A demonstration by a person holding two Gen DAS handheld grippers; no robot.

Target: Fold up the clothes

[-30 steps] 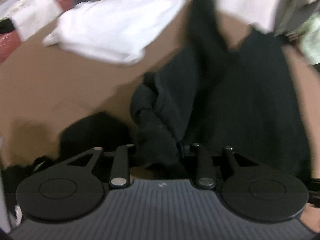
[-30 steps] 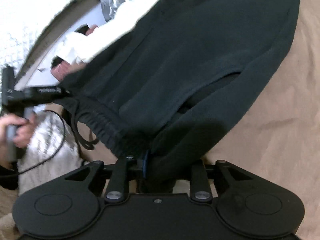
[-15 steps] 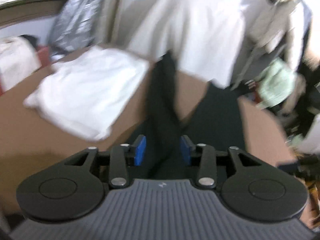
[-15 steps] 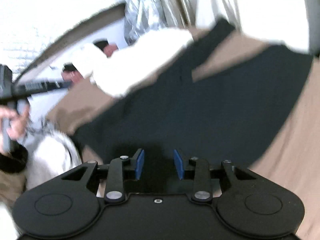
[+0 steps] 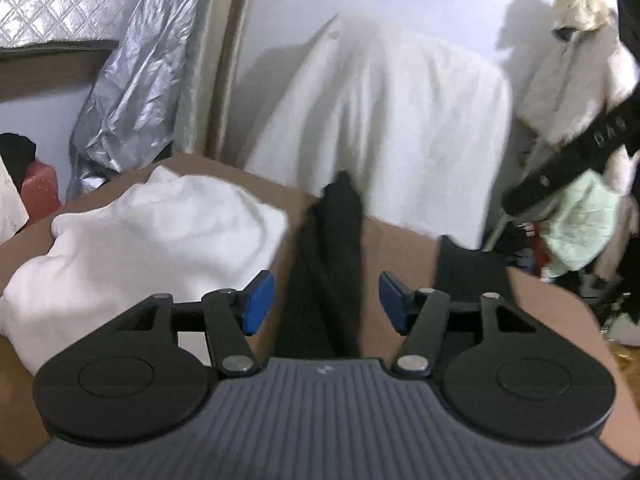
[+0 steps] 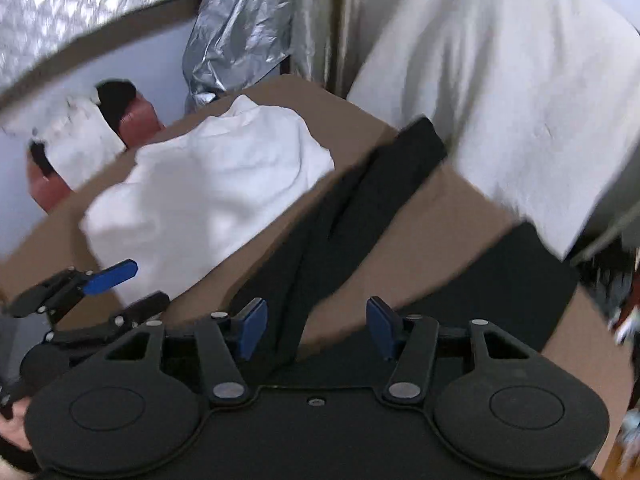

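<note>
Bright, even indoor light — the white folded garment (image 5: 148, 240) is washed out, its folds nearly lost. Motion blur smears the far cloth and the right edge; fisheye bending curves the margins. Soft shadows only — each tool's body stays sharp.

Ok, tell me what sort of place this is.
Probably a lived-in room at home, used for sorting laundry. A brown table holds black trousers and a white garment, more clothes hang at the right, and a silver cover leans against the wall.
</note>
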